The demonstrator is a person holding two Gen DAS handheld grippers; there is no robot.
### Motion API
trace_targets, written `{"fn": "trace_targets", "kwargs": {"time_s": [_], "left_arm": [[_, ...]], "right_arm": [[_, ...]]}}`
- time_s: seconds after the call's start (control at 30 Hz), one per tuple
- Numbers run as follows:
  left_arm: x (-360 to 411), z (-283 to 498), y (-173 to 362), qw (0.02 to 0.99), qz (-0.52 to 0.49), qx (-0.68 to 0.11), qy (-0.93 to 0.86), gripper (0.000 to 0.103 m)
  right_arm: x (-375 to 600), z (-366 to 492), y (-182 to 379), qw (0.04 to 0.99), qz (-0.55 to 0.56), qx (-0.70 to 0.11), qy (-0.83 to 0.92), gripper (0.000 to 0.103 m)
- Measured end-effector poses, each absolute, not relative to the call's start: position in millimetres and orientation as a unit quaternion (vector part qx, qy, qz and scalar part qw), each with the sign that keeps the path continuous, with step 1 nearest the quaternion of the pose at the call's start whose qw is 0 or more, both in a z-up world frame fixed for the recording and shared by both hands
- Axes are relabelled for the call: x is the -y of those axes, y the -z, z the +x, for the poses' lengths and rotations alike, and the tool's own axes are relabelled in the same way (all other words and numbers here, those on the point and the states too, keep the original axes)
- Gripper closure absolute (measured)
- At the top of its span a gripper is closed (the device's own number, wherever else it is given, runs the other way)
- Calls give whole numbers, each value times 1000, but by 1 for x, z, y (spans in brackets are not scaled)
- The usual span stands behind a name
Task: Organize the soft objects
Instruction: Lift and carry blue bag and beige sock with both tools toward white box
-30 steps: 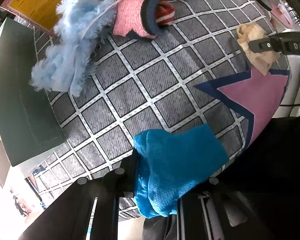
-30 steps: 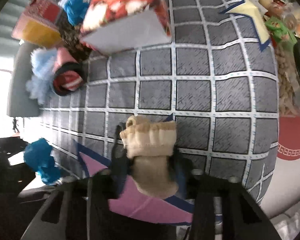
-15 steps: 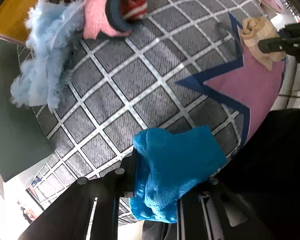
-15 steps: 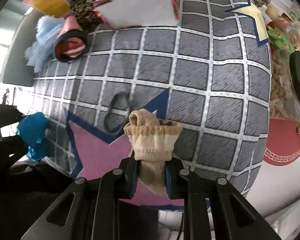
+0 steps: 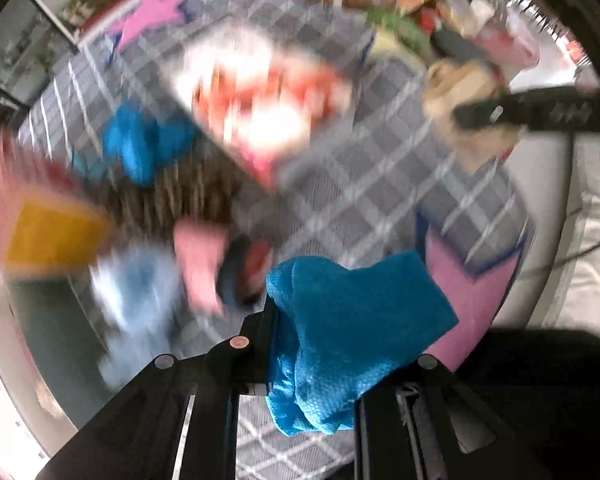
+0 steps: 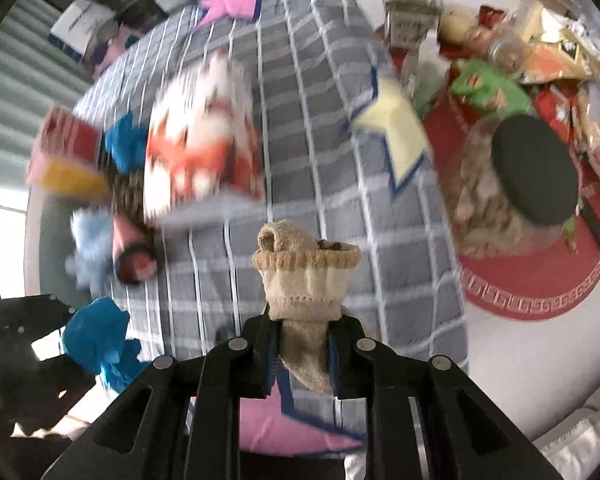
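Left wrist view, nearest first: the left hand-held gripper (image 5: 312, 344) is clamped on a blue cloth (image 5: 352, 320), which bunches up between its black fingers and hangs over the grey checked bedspread (image 5: 340, 184). Just past it lie a pink rolled sock (image 5: 200, 264) and a pale blue fluffy thing (image 5: 140, 288) (both badly blurred). Farther off sits a red and white box (image 5: 260, 104) with a second blue cloth (image 5: 140, 144) beside it. At the right edge the right hand-held gripper (image 5: 460, 114) shows from the side, its dark bar crossing a beige sock (image 5: 456, 92).

Right wrist view, again from close in: the right hand-held gripper (image 6: 302, 344) is pinched tight on the beige sock (image 6: 306, 276), cuff pointing away from the camera, above the bedspread (image 6: 300, 128) and a pink star patch (image 6: 284, 424). Low on the left the blue cloth (image 6: 96, 340) hangs in the left hand-held gripper. Beyond lies a yellow star patch (image 6: 396, 128); to the right a black-lidded jar (image 6: 536, 168) stands on a round red mat (image 6: 540, 280).
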State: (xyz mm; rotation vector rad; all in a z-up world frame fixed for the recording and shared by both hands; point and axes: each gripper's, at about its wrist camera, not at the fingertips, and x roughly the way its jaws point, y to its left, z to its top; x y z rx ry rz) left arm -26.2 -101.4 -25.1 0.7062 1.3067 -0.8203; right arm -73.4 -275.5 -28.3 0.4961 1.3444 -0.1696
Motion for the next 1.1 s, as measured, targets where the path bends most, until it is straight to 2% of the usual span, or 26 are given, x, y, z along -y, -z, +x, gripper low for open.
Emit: {"fn": "trace_targets", "kwargs": {"time_s": [0.17, 0.3, 0.6, 1.1], "left_arm": [[149, 10, -2, 667, 302, -572, 371, 88], [163, 50, -6, 657, 278, -614, 339, 88], [152, 112, -29, 683, 242, -634, 269, 88], [112, 158, -74, 731, 228, -600, 232, 88]], "right_arm": [[294, -43, 22, 741, 221, -626, 99, 83], [296, -15, 17, 726, 201, -651, 96, 83], [292, 37, -11, 738, 161, -651, 73, 83], [234, 98, -44, 754, 130, -644, 30, 83]]}}
